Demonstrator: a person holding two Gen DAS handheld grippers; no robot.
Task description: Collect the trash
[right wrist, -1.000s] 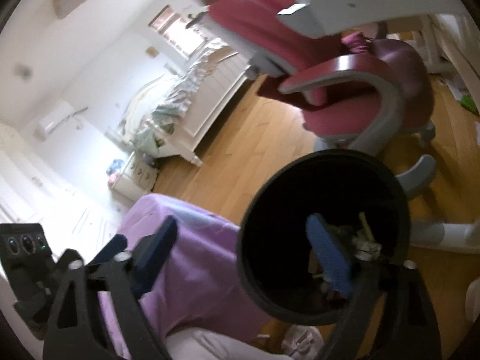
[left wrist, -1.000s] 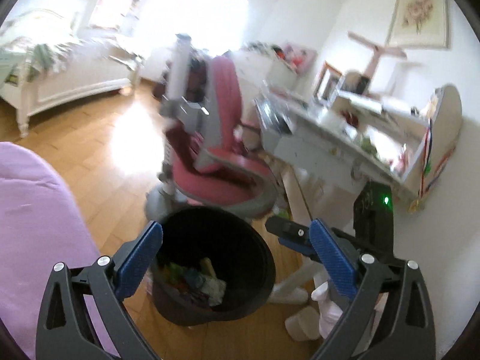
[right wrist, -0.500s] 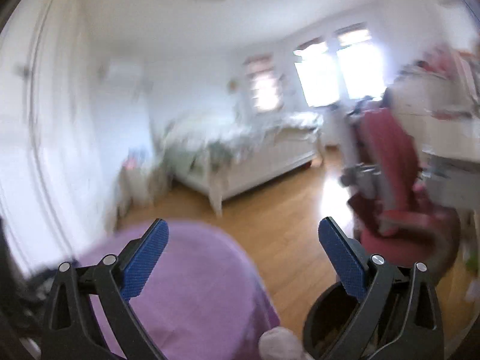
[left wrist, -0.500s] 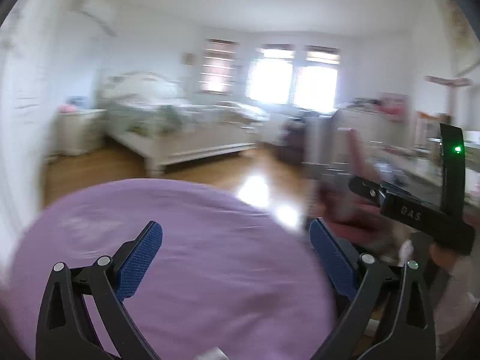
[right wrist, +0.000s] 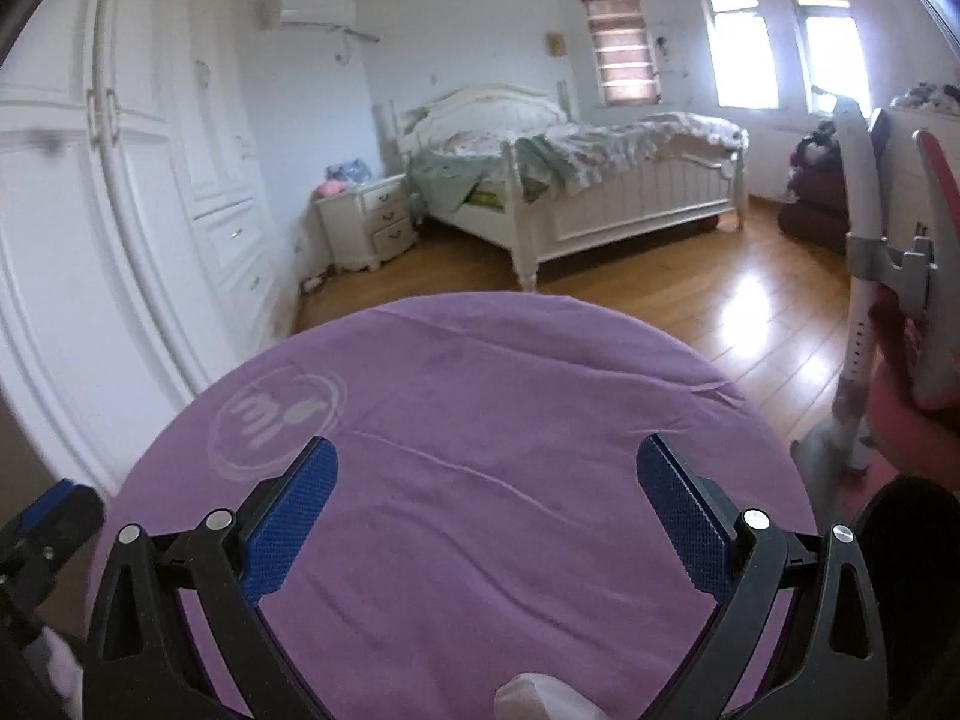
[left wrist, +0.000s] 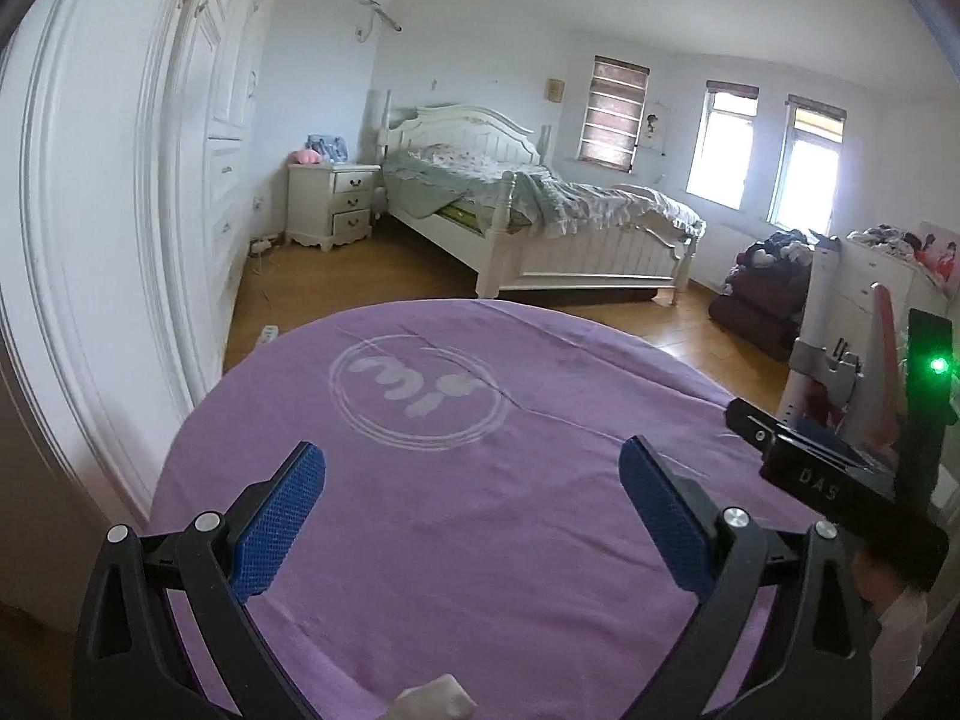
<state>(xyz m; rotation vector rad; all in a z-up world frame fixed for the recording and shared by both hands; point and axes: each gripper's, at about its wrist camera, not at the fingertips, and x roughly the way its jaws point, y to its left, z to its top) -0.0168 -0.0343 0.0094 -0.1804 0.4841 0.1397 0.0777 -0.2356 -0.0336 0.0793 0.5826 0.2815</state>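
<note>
Blue-padded left tongs spread wide, nothing between them; right tongs likewise wide and empty. Both hover over my purple-clothed round desk. One crumpled white tissue lies at the desk's near edge, just under the tongs. Black trash bin beside the desk, to my right. Judgement: this tissue not yet collected; cloth otherwise bare.

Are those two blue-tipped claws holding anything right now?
No. The left gripper and the right gripper both have their jaws wide open with nothing between them, only the purple cloth behind. A white crumpled scrap lies below, ungripped.
</note>
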